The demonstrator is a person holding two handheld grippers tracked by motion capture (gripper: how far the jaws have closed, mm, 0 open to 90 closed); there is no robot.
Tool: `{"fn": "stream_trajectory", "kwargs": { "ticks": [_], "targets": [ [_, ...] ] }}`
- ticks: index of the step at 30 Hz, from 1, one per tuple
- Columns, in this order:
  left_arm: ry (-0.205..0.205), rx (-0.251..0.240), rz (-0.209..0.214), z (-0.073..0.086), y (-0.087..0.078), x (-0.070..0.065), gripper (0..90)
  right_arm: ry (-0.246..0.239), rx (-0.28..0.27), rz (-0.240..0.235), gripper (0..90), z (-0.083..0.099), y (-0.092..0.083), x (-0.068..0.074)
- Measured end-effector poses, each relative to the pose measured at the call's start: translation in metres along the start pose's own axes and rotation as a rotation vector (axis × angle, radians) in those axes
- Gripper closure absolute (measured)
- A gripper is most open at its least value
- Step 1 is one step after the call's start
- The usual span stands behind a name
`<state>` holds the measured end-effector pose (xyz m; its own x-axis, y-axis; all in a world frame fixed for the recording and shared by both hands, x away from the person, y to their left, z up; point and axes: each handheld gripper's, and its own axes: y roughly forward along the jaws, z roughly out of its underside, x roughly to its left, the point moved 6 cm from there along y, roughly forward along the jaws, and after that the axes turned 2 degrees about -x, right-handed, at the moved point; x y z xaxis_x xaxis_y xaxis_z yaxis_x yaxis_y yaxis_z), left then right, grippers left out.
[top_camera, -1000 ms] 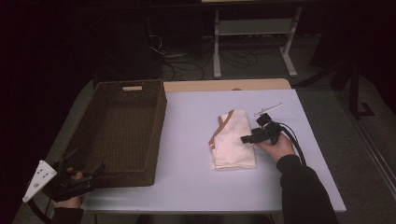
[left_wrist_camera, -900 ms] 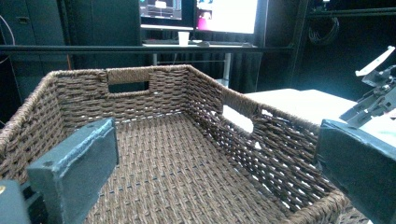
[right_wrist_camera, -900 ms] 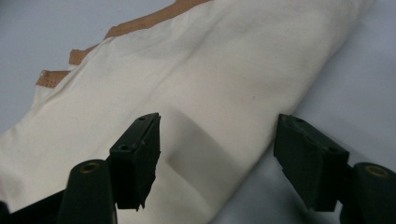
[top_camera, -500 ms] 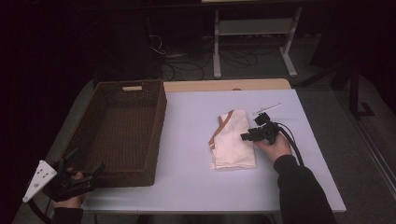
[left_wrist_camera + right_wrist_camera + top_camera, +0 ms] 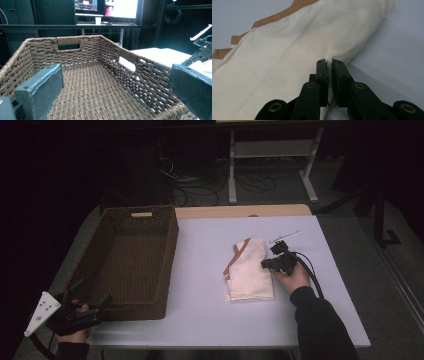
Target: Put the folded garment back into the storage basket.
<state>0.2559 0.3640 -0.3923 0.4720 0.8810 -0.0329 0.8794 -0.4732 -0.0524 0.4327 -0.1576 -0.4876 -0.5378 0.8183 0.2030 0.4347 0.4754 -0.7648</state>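
A folded cream cloth (image 5: 250,270) with a tan trim lies on the pale table (image 5: 200,245), right of centre. My right gripper (image 5: 265,264) rests at the cloth's right edge; its jaws have just been closing. In the right gripper view the right gripper (image 5: 329,62) is shut, pinching a fold of the cloth (image 5: 287,50). A brown wicker basket (image 5: 170,245) stands empty on the left. My left gripper (image 5: 92,300) hovers at the basket's near left corner. Its jaws stand wide apart and empty in the left gripper view (image 5: 116,92), facing into the basket (image 5: 75,40).
A wooden strip (image 5: 240,211) runs along the table's far edge. Behind it stand a white metal frame (image 5: 270,160) and floor cables (image 5: 200,185). Lit monitors (image 5: 120,7) sit on a shelf beyond the basket. Bare tabletop lies between basket and cloth.
The right gripper's jaws have closed onto the cloth's right edge. Both hands stay where they were.
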Motion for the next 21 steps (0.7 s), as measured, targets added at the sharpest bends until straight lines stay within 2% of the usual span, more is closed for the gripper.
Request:
{"fn": "stream_trajectory", "kwargs": {
  "ticks": [4,14,21],
  "targets": [
    [0.0,-0.001,0.001,0.0,0.0,0.0,0.0,0.004,0.001,0.004,84.4,-0.001,-0.001,0.001],
    [-0.001,-0.001,0.001,0.0,0.0,0.0,0.0,0.052,-0.009,-0.034,85.7,-0.003,-0.005,0.0],
    [-0.003,-0.002,0.001,0.0,0.0,0.0,0.0,0.056,-0.045,-0.049,85.8,-0.006,-0.013,0.002]
  ]
}}
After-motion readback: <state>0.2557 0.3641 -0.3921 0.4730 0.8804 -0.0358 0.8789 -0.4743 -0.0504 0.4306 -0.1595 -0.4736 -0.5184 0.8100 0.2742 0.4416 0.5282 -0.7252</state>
